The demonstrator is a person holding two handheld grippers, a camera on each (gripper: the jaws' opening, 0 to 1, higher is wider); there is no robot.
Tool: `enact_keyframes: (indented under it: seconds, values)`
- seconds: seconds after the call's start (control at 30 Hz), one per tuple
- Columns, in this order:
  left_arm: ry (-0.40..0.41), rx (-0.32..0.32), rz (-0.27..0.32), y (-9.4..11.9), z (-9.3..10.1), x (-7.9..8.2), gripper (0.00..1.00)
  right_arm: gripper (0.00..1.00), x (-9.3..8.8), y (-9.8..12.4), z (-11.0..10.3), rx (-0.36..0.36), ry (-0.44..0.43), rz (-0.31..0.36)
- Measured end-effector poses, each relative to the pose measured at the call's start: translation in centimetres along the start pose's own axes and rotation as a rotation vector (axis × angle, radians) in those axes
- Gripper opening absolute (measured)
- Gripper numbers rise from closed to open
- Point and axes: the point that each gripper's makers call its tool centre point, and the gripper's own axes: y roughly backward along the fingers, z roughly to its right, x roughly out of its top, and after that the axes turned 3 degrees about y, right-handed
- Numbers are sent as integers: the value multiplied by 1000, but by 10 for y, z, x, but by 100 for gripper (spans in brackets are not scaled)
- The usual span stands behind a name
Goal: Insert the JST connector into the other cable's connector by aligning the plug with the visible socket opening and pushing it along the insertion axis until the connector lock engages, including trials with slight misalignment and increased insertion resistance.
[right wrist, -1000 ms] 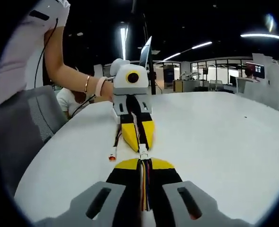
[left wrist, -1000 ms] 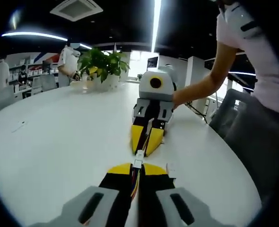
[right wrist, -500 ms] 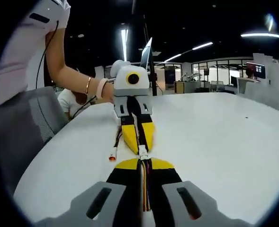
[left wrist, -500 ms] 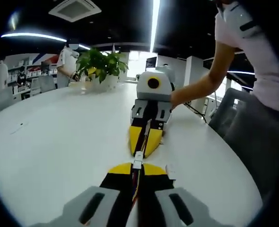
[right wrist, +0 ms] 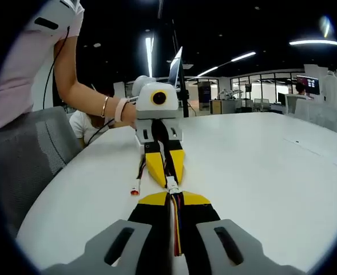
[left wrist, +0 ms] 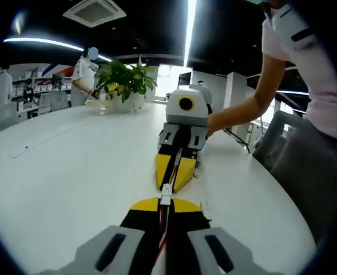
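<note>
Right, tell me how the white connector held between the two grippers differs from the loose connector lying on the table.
The white connector sits clamped between the tips of the left gripper and the right gripper; the loose connector lies free on the table, off to one side. The held one looks all white; the loose one has an orange-red end. Both have thin wires running from them.

No legible text, label, brand, number or sign was found in either view. The shelving and wall panels (left wrist: 39,86) at the back of the left gripper view carry markings too small and blurred to read. The screen (right wrist: 313,85) far off in the right gripper view is likewise unreadable.
</note>
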Motion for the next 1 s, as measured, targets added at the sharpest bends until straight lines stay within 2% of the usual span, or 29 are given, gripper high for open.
enact_keyframes:
  seconds: [0.37,0.7,0.87,1.0]
  values:
    - [18,15,8,0,-2,-1,0,5,2,-1,-2,-3,18,0]
    - [70,31,19,3,-3,-2,0,11,6,-1,1,-25,-26,13]
    - [59,44,14,5,-4,-1,0,12,7,-1,1,-22,-34,14]
    - [73,43,33,8,-3,4,3,11,8,2,6,-32,-54,35]
